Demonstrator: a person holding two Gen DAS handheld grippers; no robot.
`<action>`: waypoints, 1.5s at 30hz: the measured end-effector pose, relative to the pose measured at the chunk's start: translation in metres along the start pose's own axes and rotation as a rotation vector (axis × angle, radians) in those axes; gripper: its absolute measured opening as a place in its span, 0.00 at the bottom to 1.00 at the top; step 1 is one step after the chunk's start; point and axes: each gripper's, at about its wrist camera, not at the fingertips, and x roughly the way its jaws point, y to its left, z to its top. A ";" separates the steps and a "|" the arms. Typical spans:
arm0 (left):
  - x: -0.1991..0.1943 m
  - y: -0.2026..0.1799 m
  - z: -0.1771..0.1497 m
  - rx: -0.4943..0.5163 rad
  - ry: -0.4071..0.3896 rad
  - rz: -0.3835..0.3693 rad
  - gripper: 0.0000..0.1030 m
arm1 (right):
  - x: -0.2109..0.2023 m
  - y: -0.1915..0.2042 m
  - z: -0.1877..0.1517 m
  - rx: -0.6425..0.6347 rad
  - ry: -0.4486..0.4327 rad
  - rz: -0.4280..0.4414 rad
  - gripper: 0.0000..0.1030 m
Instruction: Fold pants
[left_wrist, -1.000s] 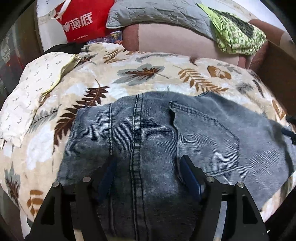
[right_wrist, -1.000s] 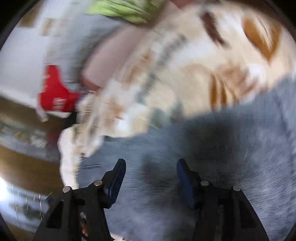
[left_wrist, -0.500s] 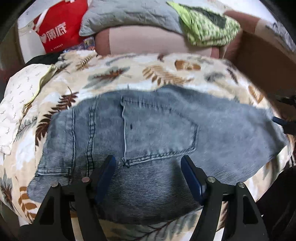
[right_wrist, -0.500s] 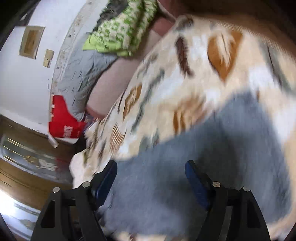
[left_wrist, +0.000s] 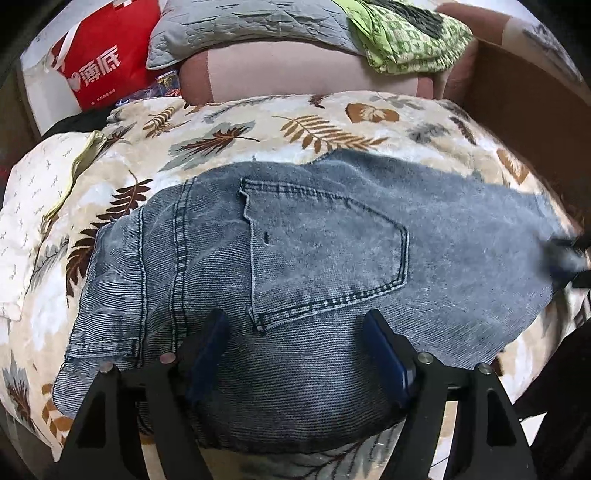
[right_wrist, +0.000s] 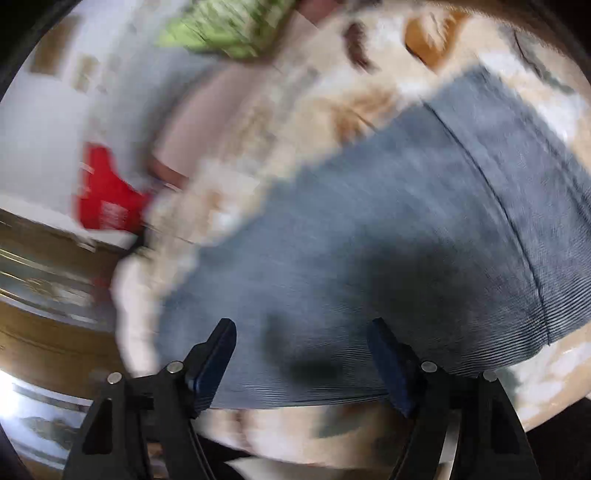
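Note:
Grey-blue denim pants (left_wrist: 314, 258) lie flat on a leaf-print blanket (left_wrist: 258, 129), back pocket up, waist to the left, leg running right. My left gripper (left_wrist: 295, 343) is open and empty, hovering over the seat of the pants near the front edge. My right gripper (right_wrist: 301, 354) is open and empty over the leg end of the pants (right_wrist: 388, 221); this view is blurred by motion. The right gripper also shows as a blur at the far right of the left wrist view (left_wrist: 569, 254).
A pink bolster (left_wrist: 295, 70), a grey quilted pillow (left_wrist: 240, 26) and green cloth (left_wrist: 406, 33) lie behind the blanket. A red bag (left_wrist: 99, 62) stands at back left. A white pillow (left_wrist: 33, 206) lies left. A brown box wall (left_wrist: 524, 103) stands right.
The left gripper has pulled back from the pants, so more of them shows, and they lie spread out. The right gripper keeps swinging over the leg end, both jaws staying open.

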 end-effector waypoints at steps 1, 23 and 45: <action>-0.005 0.002 0.003 -0.018 -0.002 -0.010 0.74 | -0.001 -0.010 -0.002 0.053 -0.031 0.044 0.73; 0.032 -0.177 0.068 0.081 0.015 -0.203 0.74 | -0.118 -0.138 -0.007 0.393 -0.336 -0.021 0.59; 0.045 -0.210 0.057 0.275 0.014 -0.040 0.81 | -0.107 -0.106 0.019 0.238 -0.269 -0.200 0.26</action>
